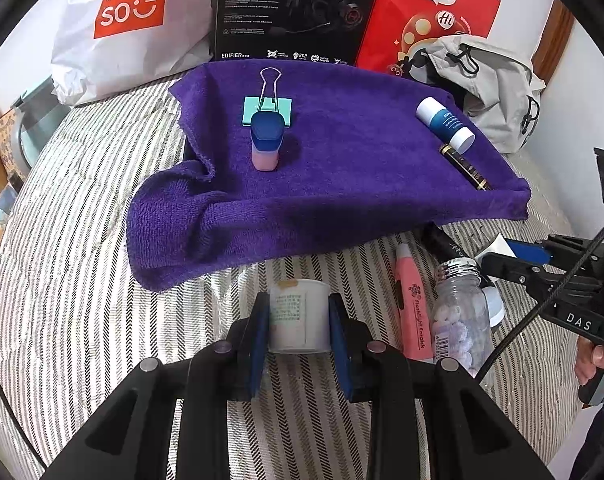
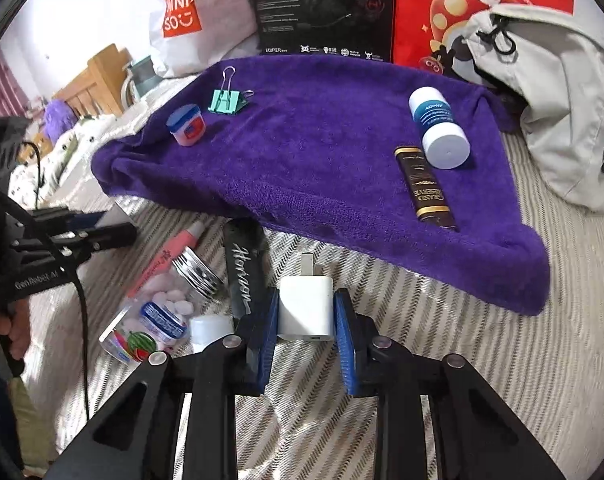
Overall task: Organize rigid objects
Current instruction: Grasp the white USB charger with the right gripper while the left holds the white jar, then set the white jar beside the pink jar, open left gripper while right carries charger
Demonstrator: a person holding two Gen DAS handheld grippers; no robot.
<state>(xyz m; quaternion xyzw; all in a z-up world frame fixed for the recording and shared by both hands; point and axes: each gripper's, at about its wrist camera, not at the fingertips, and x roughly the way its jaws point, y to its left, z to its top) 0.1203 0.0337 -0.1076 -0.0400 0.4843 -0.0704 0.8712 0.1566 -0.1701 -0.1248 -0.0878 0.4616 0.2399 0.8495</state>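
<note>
1. The left gripper (image 1: 299,320) has its two blue fingers closed on a small white plastic jar with a printed label (image 1: 298,316). The jar is just above the striped bed cover (image 1: 102,200), in front of the purple towel.
2. The right gripper (image 2: 306,320) has its blue fingers closed on a white square plug charger (image 2: 305,308). Its metal prongs point away from the camera.
3. A big fuzzy purple towel (image 1: 342,168) lies spread on the bed.
4. On the towel stands a little pink tub with a blue lid (image 1: 267,144). Just behind it is a mint green clip with silver wire handles (image 1: 267,110).
5. On the right side of the towel lies a white and blue round bottle (image 2: 438,132). Just beside it lies a dark brown tube with gold writing (image 2: 424,190).
6. On the bed cover, near the towel's front edge, lie a pink pen-shaped stick (image 1: 412,308), a clear bottle full of white pills (image 1: 460,312) and a black flat case with white writing (image 2: 242,272).
7. Behind the towel stand a white shopping bag (image 1: 134,20), a black box (image 1: 294,8), a red bag (image 1: 426,12) and a grey cloth backpack (image 1: 490,88).
</note>
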